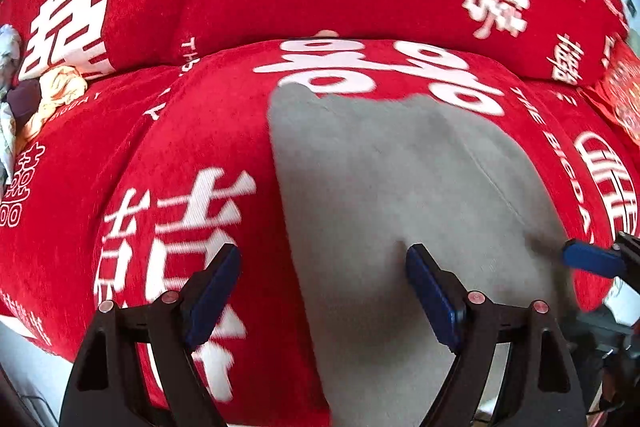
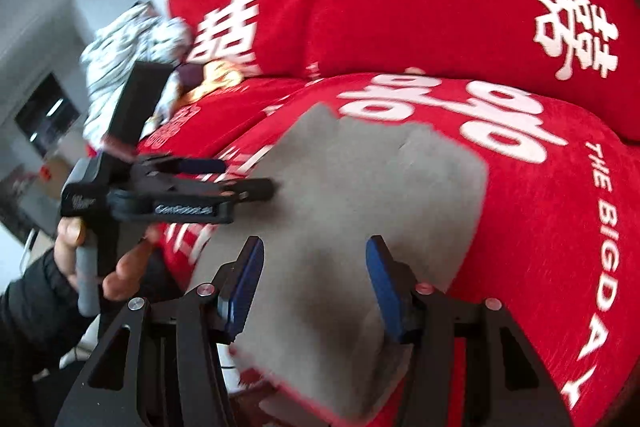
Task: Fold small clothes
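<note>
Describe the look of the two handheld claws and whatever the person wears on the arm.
Both claws, left and right, are black frames with blue finger pads and silver-pink rivets. Seen from the right, the left one carries white lettering and a grey handle; the sleeve is black.

The grey garment [image 1: 404, 187] was a plain, soft, light-grey piece of small clothing lying flat on the red seat cushion [image 1: 208, 131], spread smooth with a faint seam line running from about 11 o'clock toward 4 o'clock across its right half. Its far edge, toward 12 o'clock, was uneven, with a small rounded tab sticking up at the 11 o'clock corner, while its near part ran down over the cushion's front at 6 o'clock. In the right wrist view it [image 2: 360, 211] looked roughly rectangular and blurred
</note>
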